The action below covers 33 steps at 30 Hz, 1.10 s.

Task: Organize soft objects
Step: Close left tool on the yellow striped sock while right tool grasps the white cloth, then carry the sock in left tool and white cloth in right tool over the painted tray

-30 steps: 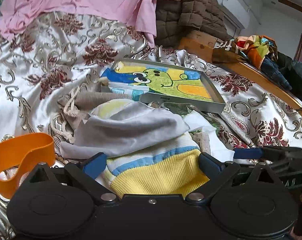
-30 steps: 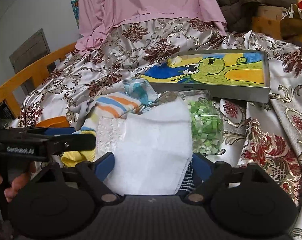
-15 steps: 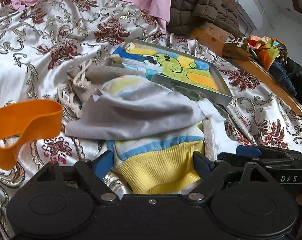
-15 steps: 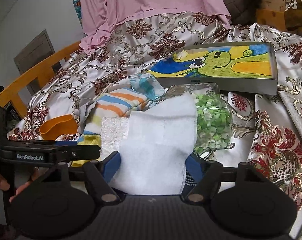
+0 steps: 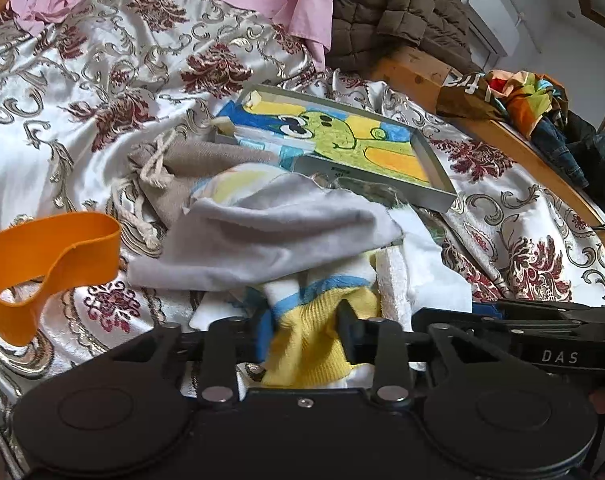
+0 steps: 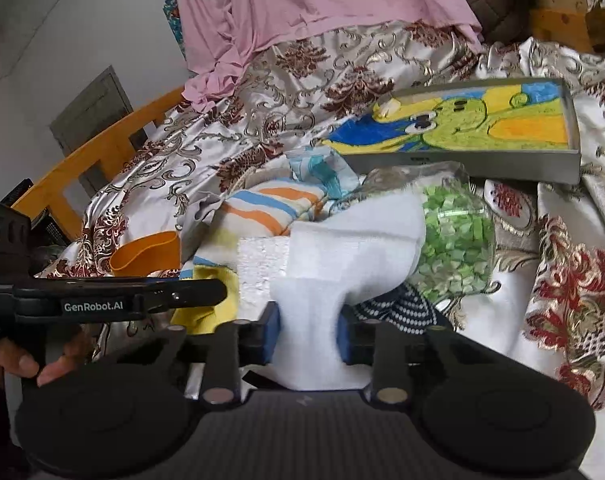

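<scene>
While the yellow knit cuff (image 5: 302,344) of a blue-banded sock sits bunched between its blue pads, the left gripper (image 5: 304,334) is clenched on that fabric, lying low and nearly level over the bedspread (image 5: 82,80). Just ahead of its fingertips a grey cloth (image 5: 270,236) drapes over the rest of the sock, and beyond that, ahead and slightly to the left, lies a beige drawstring pouch (image 5: 190,168). Farther ahead and to the right rests a framed cartoon picture (image 5: 342,140). An orange band (image 5: 50,256) curls well off to the left of the tool.

To the immediate right, the right gripper (image 6: 308,332) is likewise squeezed shut, its blue pads pinching the lower part of a white towel (image 6: 342,264), which rises ahead of the fingers in a soft fold. Beside the towel to the left is a white foam block (image 6: 258,268), and past it an orange-and-blue striped cloth (image 6: 270,204). Ahead and to the right of this tool, partly under the towel, lies a clear bag of green pieces (image 6: 454,240). A dotted dark fabric (image 6: 398,308) peeks out just right of the right pad. The two tools sit side by side, close together, both pointing toward the pink sheet (image 6: 322,0) at the far end of the bed; the person's left hand (image 6: 18,360) grips the left tool's handle.
</scene>
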Motion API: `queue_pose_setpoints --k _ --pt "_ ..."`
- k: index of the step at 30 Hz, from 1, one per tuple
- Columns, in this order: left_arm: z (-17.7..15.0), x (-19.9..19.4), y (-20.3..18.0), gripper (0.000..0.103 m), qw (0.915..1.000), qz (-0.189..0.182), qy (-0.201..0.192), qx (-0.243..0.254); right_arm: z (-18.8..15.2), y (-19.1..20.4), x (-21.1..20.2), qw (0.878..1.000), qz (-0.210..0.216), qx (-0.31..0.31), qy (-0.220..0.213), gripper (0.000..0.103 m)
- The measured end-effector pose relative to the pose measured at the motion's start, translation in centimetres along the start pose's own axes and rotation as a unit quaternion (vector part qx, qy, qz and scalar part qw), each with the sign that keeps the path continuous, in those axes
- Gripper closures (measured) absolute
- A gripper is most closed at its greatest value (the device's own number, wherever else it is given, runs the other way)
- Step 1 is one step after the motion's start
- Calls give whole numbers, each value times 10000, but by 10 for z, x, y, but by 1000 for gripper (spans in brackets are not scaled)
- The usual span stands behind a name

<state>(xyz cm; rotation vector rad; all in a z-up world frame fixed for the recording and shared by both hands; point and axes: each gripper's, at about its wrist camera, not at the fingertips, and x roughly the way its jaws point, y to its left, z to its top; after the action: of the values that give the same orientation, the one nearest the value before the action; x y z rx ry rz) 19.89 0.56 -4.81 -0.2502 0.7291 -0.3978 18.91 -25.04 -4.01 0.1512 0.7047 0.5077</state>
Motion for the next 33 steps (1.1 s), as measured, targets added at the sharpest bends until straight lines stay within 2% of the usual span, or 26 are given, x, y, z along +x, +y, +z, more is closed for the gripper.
queue_pose_setpoints --k 3,6,12,21,29,33 --pt "1 -7 -1 84 10000 63 -53 8 0 3 -5 9998 -113 -68 -144 90" --pt "1 -15 -3 87 9997 168 -129 81 0 5 -8 9993 -225 -147 -251 94" --pt "7 -37 -13 88 9987 314 -304 269 0 14 -17 9962 -492 -451 -553 96" --pt "26 -74 -39 89 9962 198 -686 492 -4 32 -41 9846 -661 -911 -1335 96" --pt "55 -92 -63 88 9911 129 -1093 753 1 28 -59 9781 -728 -832 -1766 96" --pt "76 -86 -72 88 9884 38 -1268 834 17 19 -64 9751 -730 -629 -1997 96"
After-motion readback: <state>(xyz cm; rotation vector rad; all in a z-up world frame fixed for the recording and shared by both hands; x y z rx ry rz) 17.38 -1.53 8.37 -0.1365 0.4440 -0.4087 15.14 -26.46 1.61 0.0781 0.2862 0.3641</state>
